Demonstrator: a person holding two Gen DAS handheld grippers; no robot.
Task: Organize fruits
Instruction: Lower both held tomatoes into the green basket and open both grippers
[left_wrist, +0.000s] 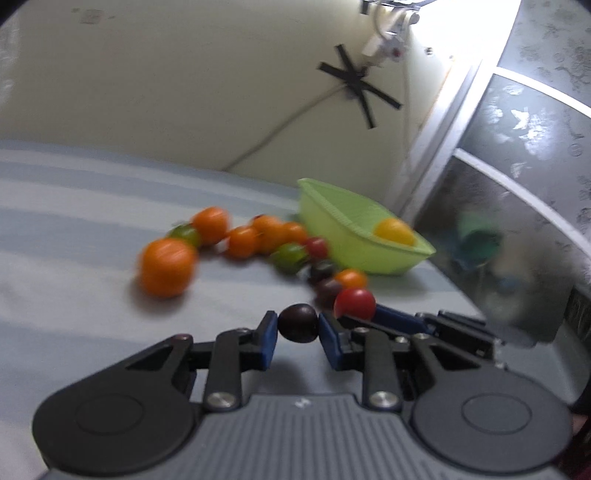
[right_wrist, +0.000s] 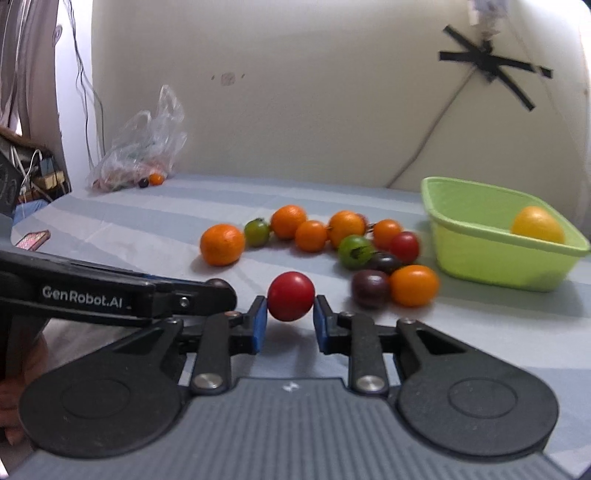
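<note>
My left gripper (left_wrist: 298, 325) is shut on a dark purple fruit (left_wrist: 297, 323) and holds it just above the striped cloth. My right gripper (right_wrist: 290, 302) is shut on a red tomato (right_wrist: 290, 296), which also shows in the left wrist view (left_wrist: 355, 302) right of the left gripper. The left gripper (right_wrist: 218, 291) reaches in from the left of the right wrist view, close beside the right one. A curved row of orange, green, red and dark fruits (right_wrist: 314, 236) lies beyond both grippers. A light green basket (right_wrist: 476, 254) at the right holds one yellow-orange fruit (right_wrist: 537, 224).
A clear plastic bag (right_wrist: 142, 147) with small fruits lies at the far left by the wall. A pink phone (right_wrist: 32, 239) lies at the left edge of the cloth. A glass door (left_wrist: 517, 184) stands right of the basket. A cable taped with black strips runs down the wall.
</note>
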